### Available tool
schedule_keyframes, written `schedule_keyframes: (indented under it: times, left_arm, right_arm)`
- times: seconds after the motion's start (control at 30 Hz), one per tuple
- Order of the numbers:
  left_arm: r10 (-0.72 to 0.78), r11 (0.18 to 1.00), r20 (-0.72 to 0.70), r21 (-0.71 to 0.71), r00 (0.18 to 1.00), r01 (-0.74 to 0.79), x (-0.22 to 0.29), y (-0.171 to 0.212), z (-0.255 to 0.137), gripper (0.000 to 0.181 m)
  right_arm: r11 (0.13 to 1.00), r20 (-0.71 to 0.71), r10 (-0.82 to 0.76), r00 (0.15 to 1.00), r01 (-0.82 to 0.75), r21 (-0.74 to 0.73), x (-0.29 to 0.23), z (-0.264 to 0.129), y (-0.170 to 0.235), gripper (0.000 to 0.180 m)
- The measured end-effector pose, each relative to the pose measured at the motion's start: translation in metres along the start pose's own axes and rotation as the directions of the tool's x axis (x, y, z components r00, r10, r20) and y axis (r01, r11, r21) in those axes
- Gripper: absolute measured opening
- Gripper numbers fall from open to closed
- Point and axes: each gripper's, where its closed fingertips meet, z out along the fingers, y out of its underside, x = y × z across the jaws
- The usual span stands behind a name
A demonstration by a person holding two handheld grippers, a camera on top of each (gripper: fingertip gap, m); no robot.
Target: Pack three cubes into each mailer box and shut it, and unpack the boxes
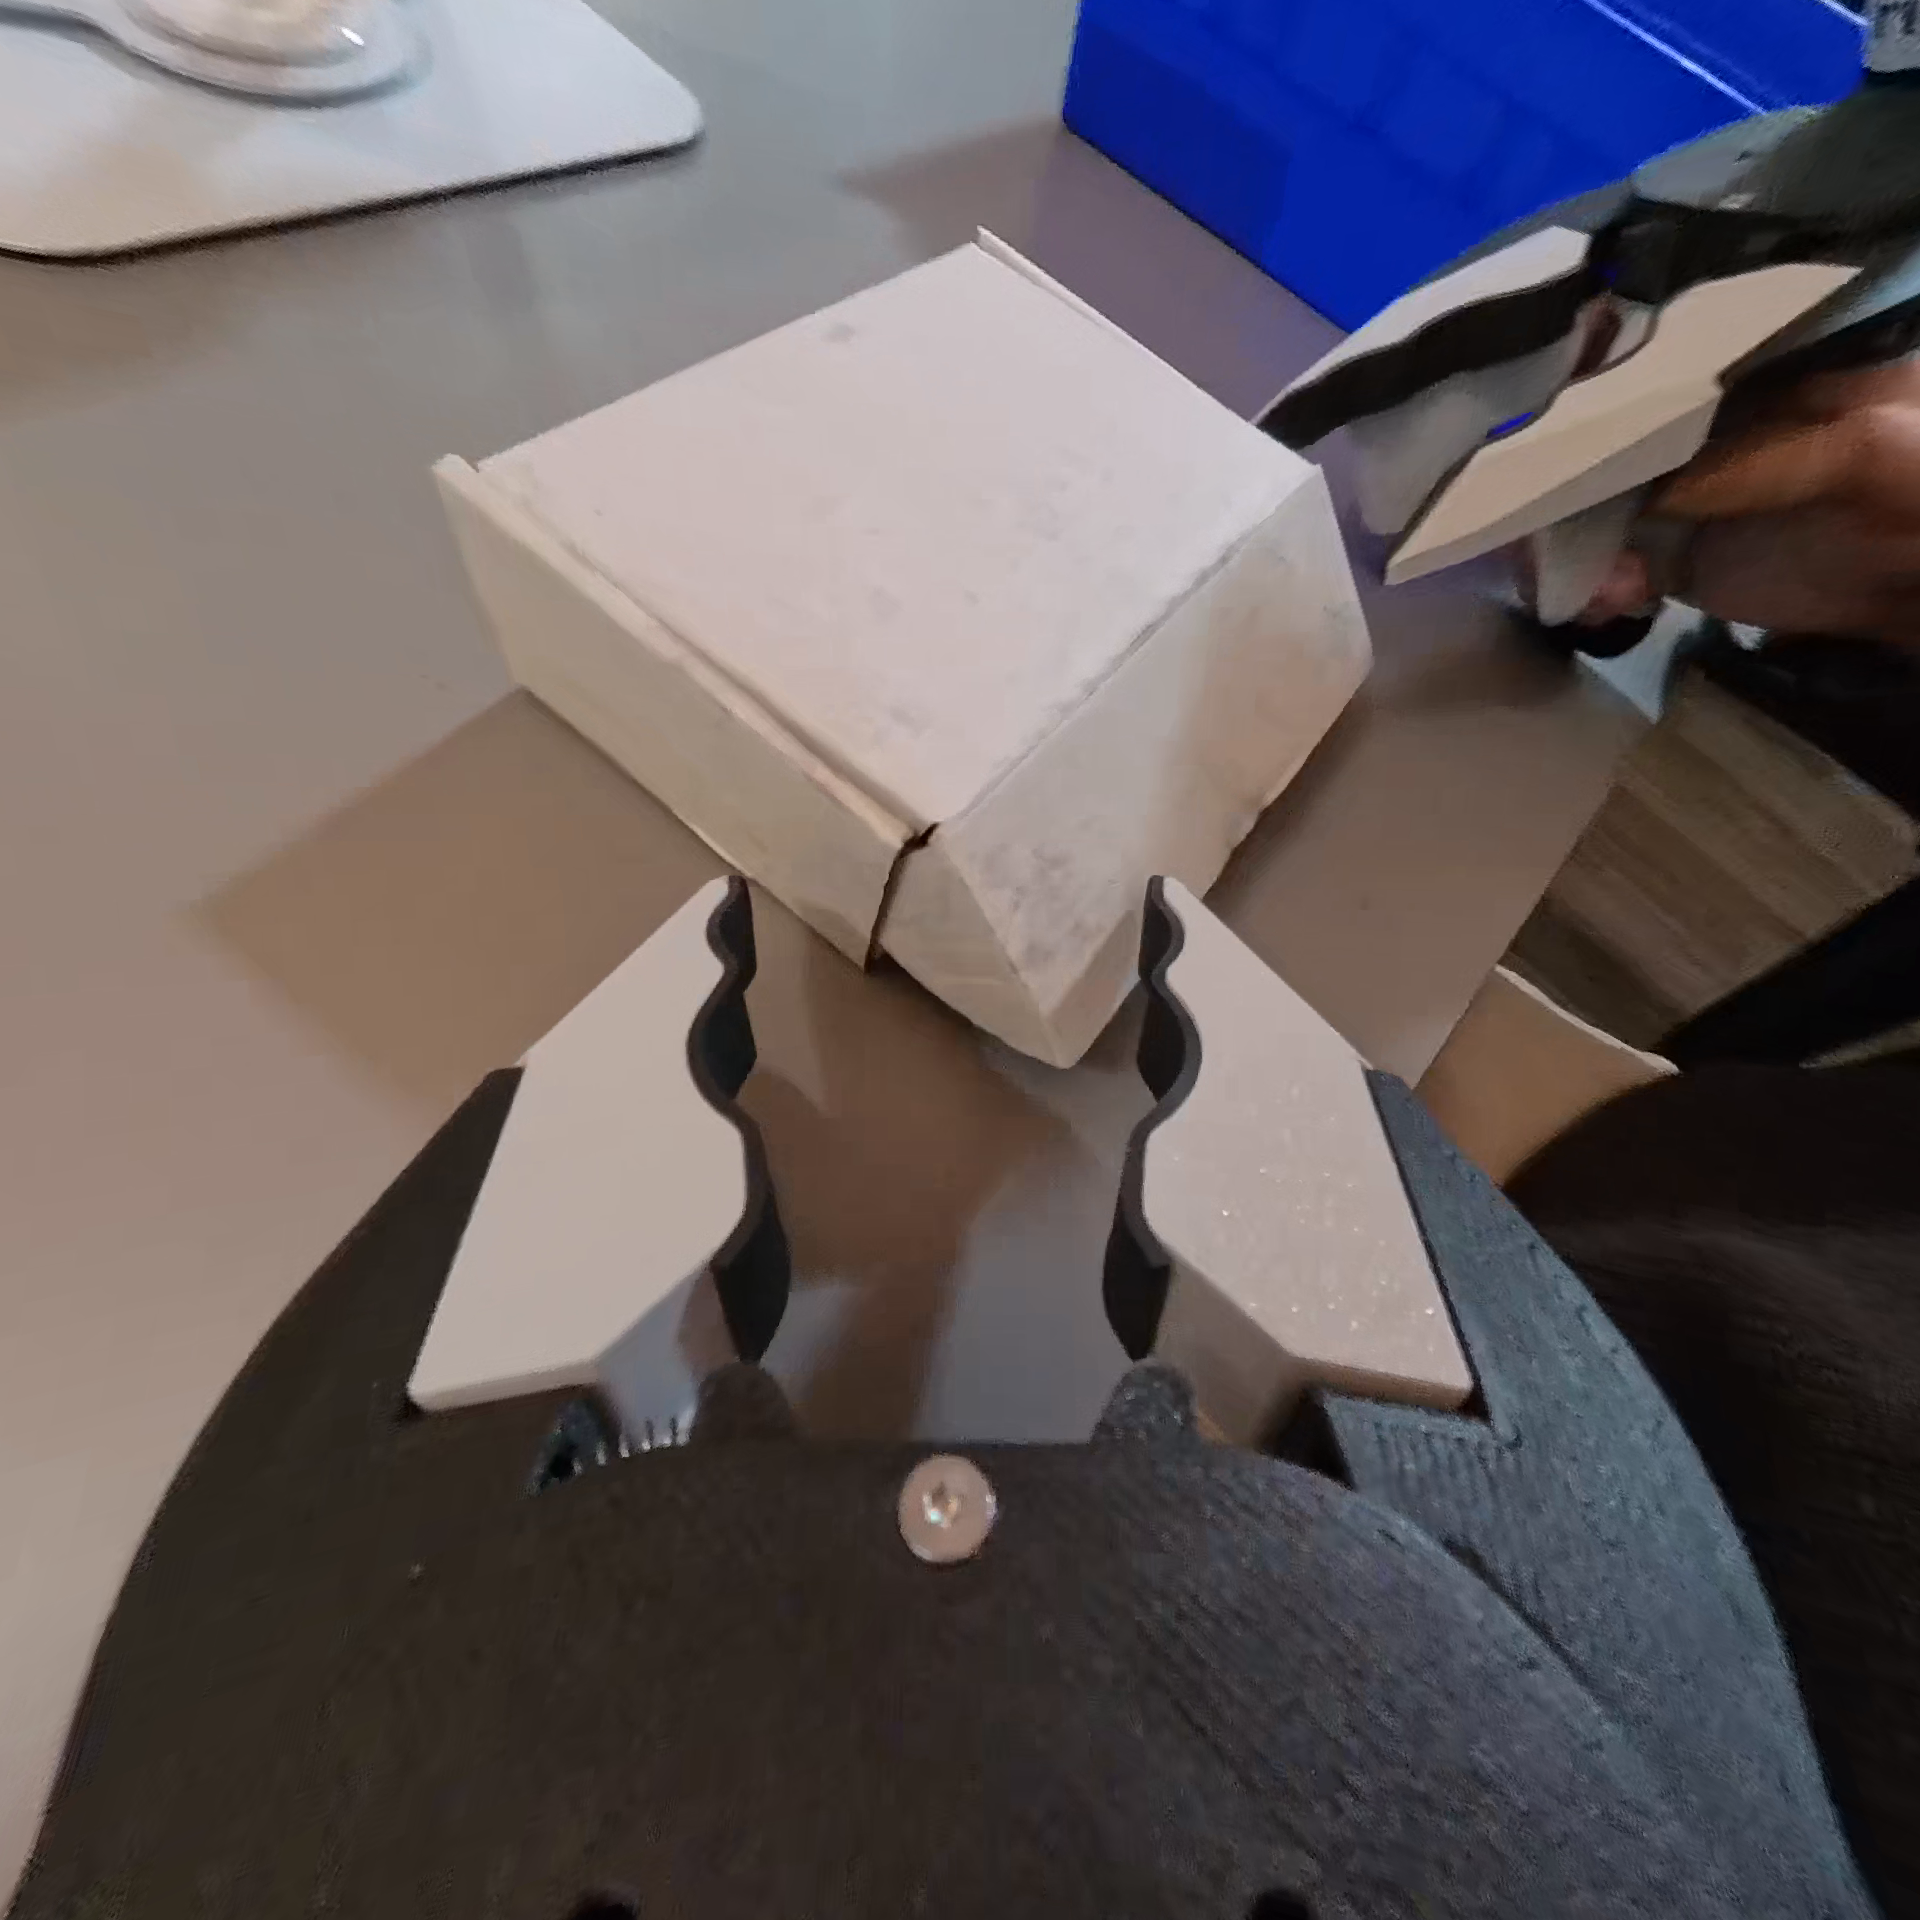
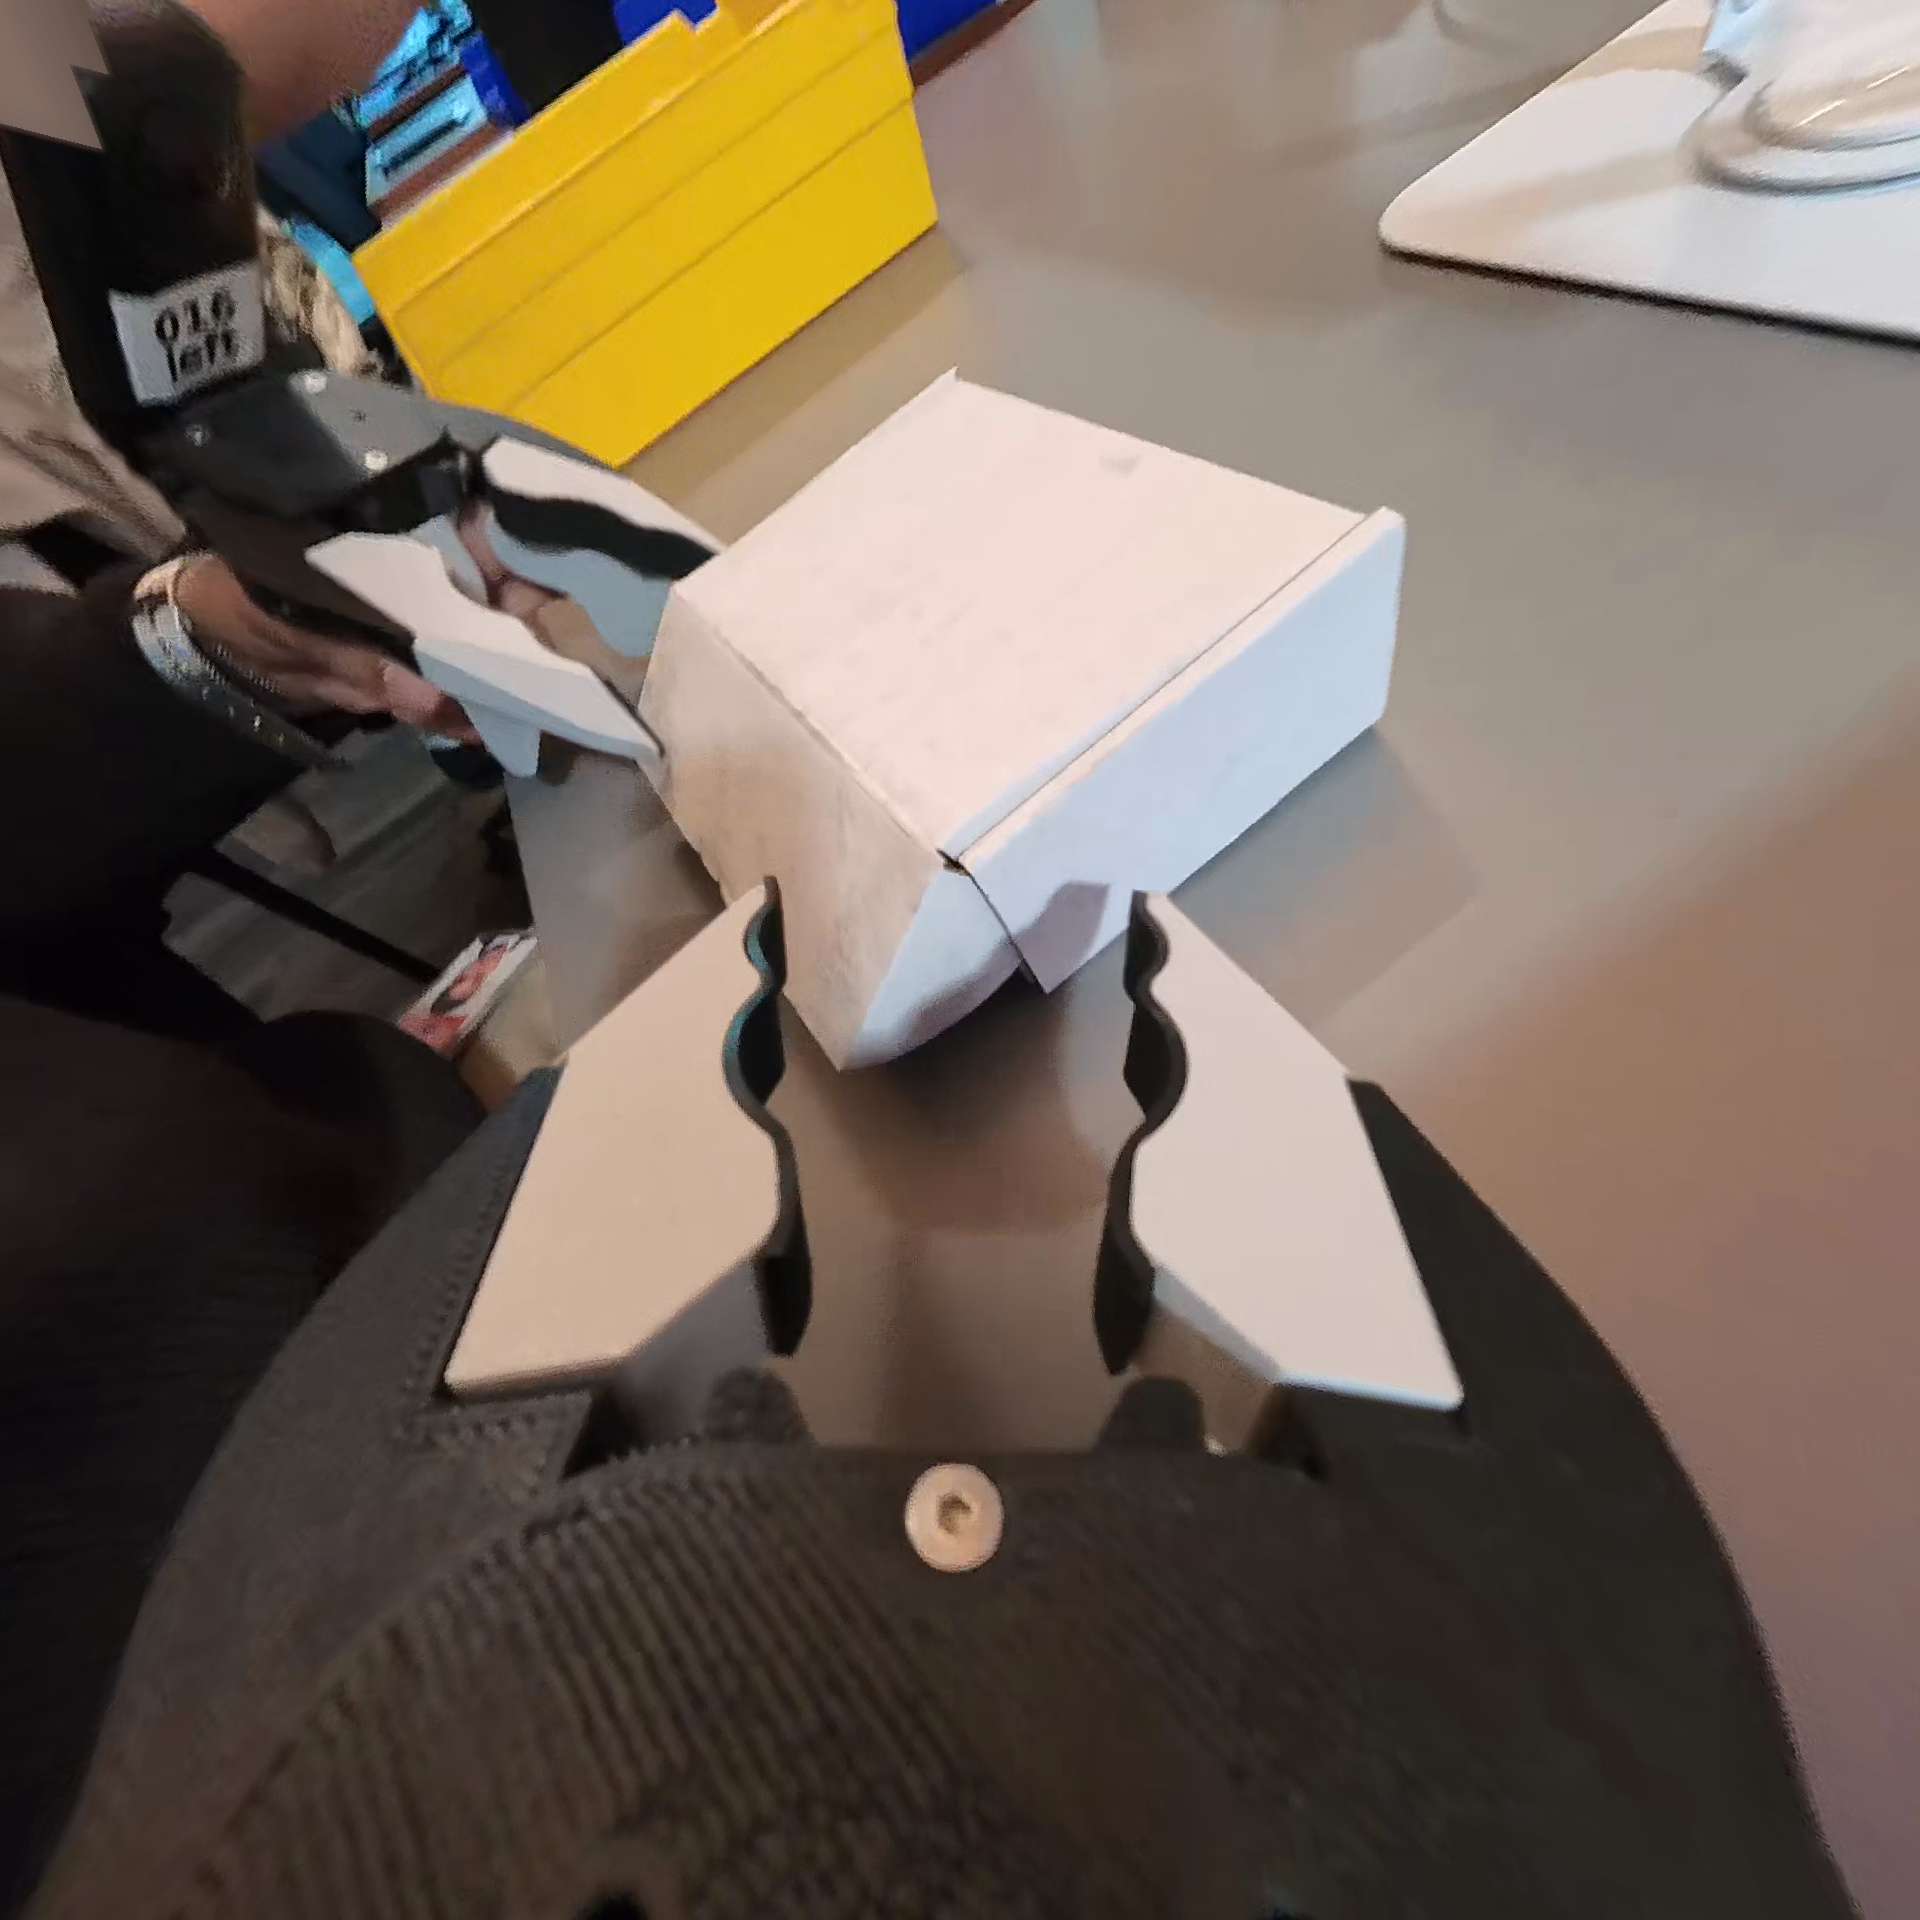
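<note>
Box (image 1: 904, 644), white and shut, sits on the grey table (image 1: 260, 623); the left gripper (image 1: 945, 935) hangs just short of its near corner, jaws wide and empty. A nudge there could slide or turn the box. No writing shows on it.

Right gripper (image 2: 951, 920), jaws wide and empty, faces the box's other corner; a yellow bin (image 2: 665, 239) stands behind. The far gripper carries a small label.

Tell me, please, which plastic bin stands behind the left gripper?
The yellow plastic bin, seen beyond the left gripper in the right wrist view; the blue plastic bin stands behind the right gripper instead.
</note>
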Motion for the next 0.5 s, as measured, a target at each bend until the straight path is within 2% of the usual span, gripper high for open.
schedule_keyframes:
  times: [0.13,0.5]
  left_arm:
    - [-0.031,0.999,-0.06,-0.022,0.998,0.029,0.003,0.0,0.004,0.063]
    - [0.025,0.999,0.055,-0.049,0.998,-0.022,-0.005,0.004,0.007,0.053]
  right_arm:
    - [0.995,0.041,0.011,0.999,-0.006,-0.103,0.0,0.012,0.011,0.051]
    - [0.991,-0.028,-0.053,0.998,0.05,-0.121,0.004,0.015,0.013,0.04]
